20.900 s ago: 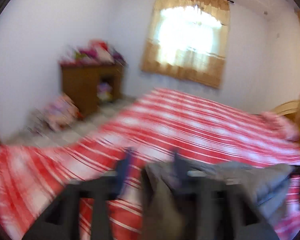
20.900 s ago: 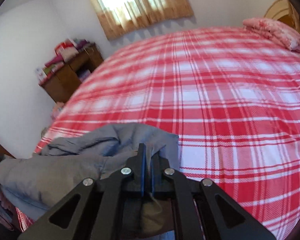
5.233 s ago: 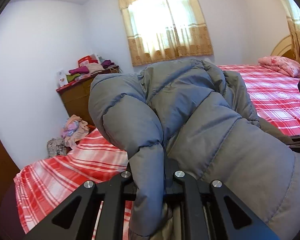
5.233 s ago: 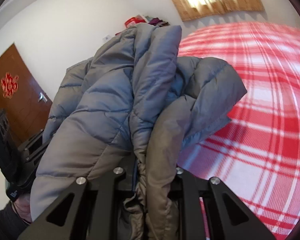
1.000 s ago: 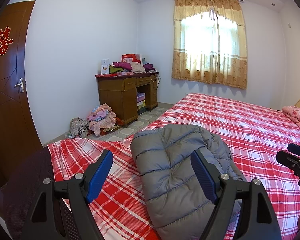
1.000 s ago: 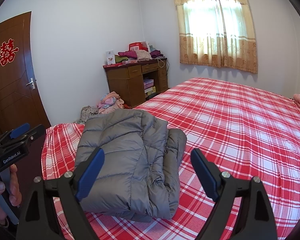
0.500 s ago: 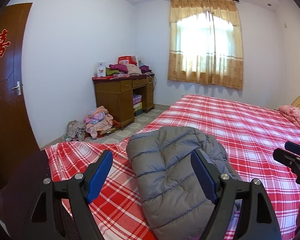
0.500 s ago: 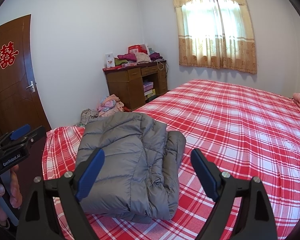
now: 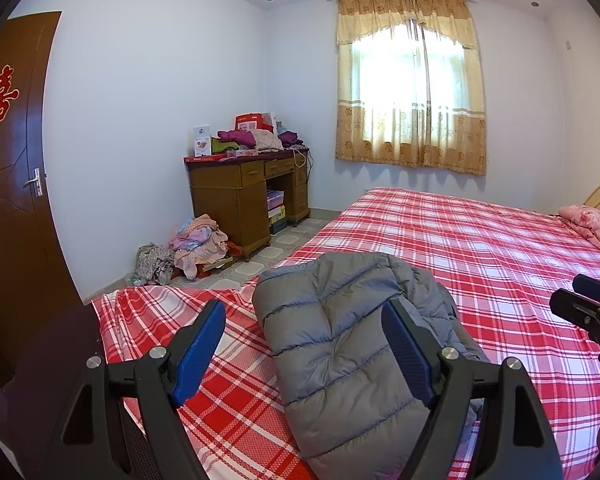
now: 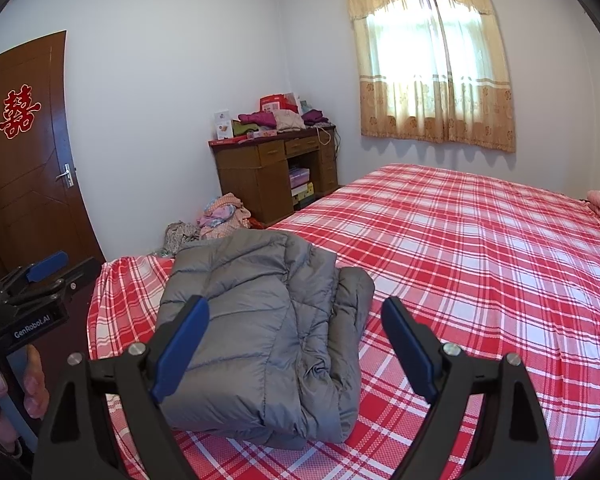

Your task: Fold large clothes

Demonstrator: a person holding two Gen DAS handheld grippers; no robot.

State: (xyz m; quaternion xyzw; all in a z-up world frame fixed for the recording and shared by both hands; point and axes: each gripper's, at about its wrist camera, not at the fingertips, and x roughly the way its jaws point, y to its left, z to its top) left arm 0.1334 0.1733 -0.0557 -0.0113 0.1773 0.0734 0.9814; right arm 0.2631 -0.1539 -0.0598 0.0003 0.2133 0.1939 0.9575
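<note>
Our left claw [image 9: 304,344] is spread wide and empty, its blue-padded fingers [image 9: 198,346] hanging above the bed with nothing between them. Our right claw [image 10: 296,344] is spread just as wide, also gripping nothing, its blue pads [image 10: 410,346] raised off the fabric. Each claw shows up at the edge of the other's view, the right one at the right side of the left wrist view, the left one at the left side of the right wrist view with a hand around its handle.

Just ahead of both claws lies the grey puffer jacket [image 10: 260,328], folded into a thick bundle and resting flat on the red plaid bedspread [image 10: 460,248] near the corner of the bed. From the right wrist view, a rolled part sits along its right side.

Further out, a pink pillow [image 9: 592,226] sits at the far end of the bed. Across the tiled floor stands the wooden table [image 9: 240,196], piled on top with folded clothes and boxes [image 9: 252,136]; its open middle bay holds a stack of boxes [image 9: 276,210]. A heap of clothes [image 9: 198,244] lies on the floor beside it. A curtained window [image 9: 410,92] glows on the far wall, and a brown door [image 10: 28,152] with a red paper emblem stands at the left.
</note>
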